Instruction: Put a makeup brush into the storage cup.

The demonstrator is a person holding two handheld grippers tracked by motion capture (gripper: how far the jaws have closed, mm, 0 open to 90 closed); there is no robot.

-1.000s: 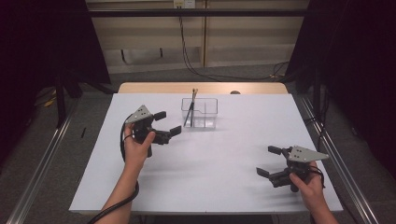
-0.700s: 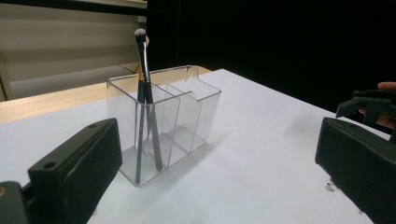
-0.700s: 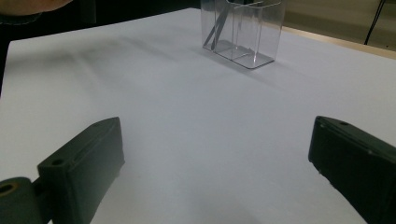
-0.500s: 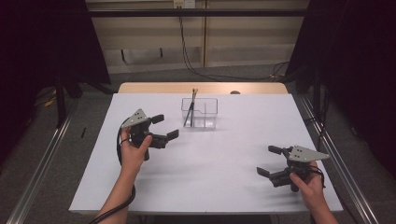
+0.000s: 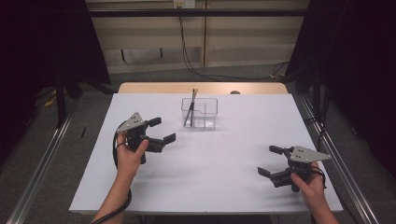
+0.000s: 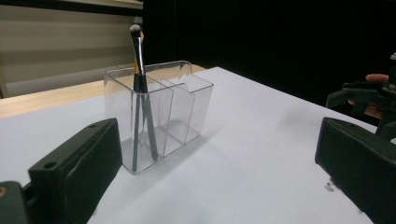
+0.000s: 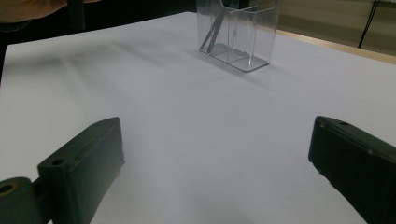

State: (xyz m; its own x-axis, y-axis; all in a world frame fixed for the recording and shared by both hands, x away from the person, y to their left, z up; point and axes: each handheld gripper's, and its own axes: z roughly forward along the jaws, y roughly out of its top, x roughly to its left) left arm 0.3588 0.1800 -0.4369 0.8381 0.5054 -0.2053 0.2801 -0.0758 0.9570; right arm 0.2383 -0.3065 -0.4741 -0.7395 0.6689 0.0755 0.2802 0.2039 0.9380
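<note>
White desk, wide and bare across the middle and front, wooden strip along the far edge. Clear organizer near the far edge at centre, brush upright in its left compartment, open room on every side. Left claw jaws apart, empty, just left of the organizer; right claw jaws apart, empty, near the front right corner.

Over the last second the left gripper drew back from the clear organizer, sliding toward the person's side and a little leftward across the white table, so the gap between its spread jaws and the container's left wall widened. The forearm behind it pulled back as well. It carried nothing while it withdrew.
</note>
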